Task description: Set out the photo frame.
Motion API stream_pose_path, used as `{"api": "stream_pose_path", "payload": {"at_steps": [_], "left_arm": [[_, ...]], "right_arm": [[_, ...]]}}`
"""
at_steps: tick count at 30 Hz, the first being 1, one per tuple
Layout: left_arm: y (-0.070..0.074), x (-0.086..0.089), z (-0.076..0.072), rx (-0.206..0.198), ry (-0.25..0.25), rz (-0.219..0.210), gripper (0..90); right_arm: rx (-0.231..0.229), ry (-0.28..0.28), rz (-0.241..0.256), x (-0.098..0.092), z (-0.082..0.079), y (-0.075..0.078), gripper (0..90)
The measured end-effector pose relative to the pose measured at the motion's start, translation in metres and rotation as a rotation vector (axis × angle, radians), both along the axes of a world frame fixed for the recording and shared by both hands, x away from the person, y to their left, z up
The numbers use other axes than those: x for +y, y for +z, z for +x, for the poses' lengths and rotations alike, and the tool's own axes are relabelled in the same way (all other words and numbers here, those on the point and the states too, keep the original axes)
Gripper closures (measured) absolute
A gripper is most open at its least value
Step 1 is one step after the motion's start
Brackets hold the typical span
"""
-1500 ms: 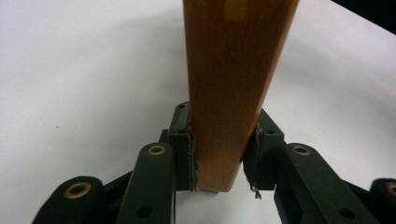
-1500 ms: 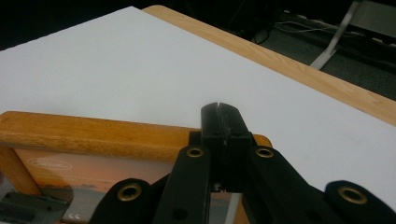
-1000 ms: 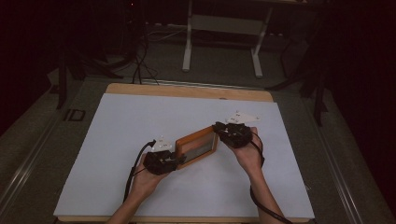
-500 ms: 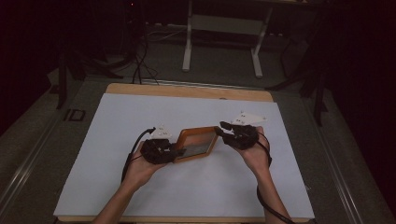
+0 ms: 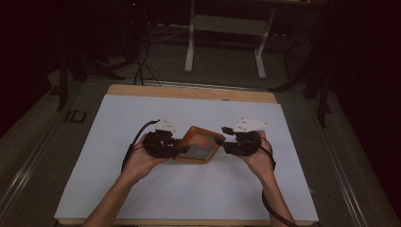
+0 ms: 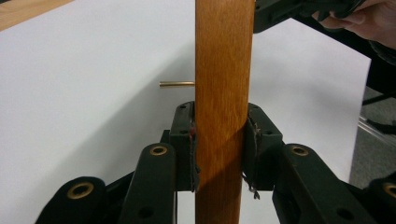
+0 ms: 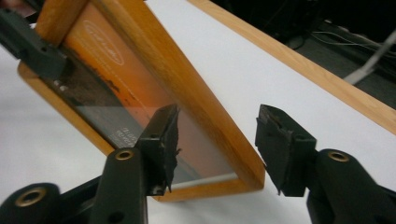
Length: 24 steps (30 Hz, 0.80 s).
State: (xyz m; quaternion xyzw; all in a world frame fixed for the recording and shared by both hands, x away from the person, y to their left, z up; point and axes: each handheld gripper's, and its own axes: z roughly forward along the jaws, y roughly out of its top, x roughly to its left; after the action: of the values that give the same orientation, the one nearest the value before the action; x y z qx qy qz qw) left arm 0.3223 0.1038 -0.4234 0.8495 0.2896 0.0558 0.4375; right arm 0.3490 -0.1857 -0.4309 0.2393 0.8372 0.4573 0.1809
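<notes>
A wooden picture frame (image 5: 199, 144) with a glass pane is held just above the white tabletop between both hands. My left gripper (image 5: 176, 150) is shut on the frame's left rail; in the left gripper view its pads (image 6: 191, 144) clamp the orange wood (image 6: 223, 70) edge-on. A thin brass rod (image 6: 176, 84) sticks out from behind the frame. My right gripper (image 5: 223, 143) is at the frame's right corner. In the right gripper view its jaws (image 7: 219, 135) stand open, with the frame's rail (image 7: 187, 88) between them and a gap on the outer side.
The white sheet (image 5: 189, 194) covers a wood-edged table (image 5: 189, 91). Beyond the far edge stand a metal stand's legs (image 5: 190, 47) and loose cables (image 5: 140, 61) on the dark floor. A cable trails from each gripper toward the person.
The frame has turned from a steep slant to sit more level between the hands. The left gripper has moved away from the person, still clamped on it.
</notes>
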Motion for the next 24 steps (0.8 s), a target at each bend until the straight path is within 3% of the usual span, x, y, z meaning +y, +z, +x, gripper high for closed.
{"api": "stream_pose_path", "payload": {"at_steps": [4, 8, 9, 13, 17, 24], "left_arm": [[0.004, 0.002, 0.001, 0.004, -0.025, -0.004, 69.1], [0.007, 0.003, 0.002, 0.003, -0.047, -0.007, 69.2], [0.009, 0.003, 0.001, -0.003, -0.076, -0.001, 69.2], [0.011, 0.002, -0.001, -0.016, -0.137, -0.007, 69.0], [0.010, 0.002, 0.001, -0.020, -0.143, -0.016, 68.9], [0.008, 0.004, 0.004, -0.029, -0.140, -0.040, 68.2]], "right_arm": [[0.005, 0.043, -0.003, 0.005, 0.000, 0.001, 42.0], [0.041, 0.102, 0.006, 0.010, 0.001, -0.002, 37.1], [0.065, 0.127, 0.014, 0.012, 0.002, -0.003, 35.8], [0.081, 0.177, 0.008, 0.019, 0.003, -0.008, 32.5], [0.096, 0.227, -0.004, 0.026, 0.003, -0.011, 34.3], [0.087, 0.247, -0.032, 0.027, 0.003, -0.011, 41.2]]}}
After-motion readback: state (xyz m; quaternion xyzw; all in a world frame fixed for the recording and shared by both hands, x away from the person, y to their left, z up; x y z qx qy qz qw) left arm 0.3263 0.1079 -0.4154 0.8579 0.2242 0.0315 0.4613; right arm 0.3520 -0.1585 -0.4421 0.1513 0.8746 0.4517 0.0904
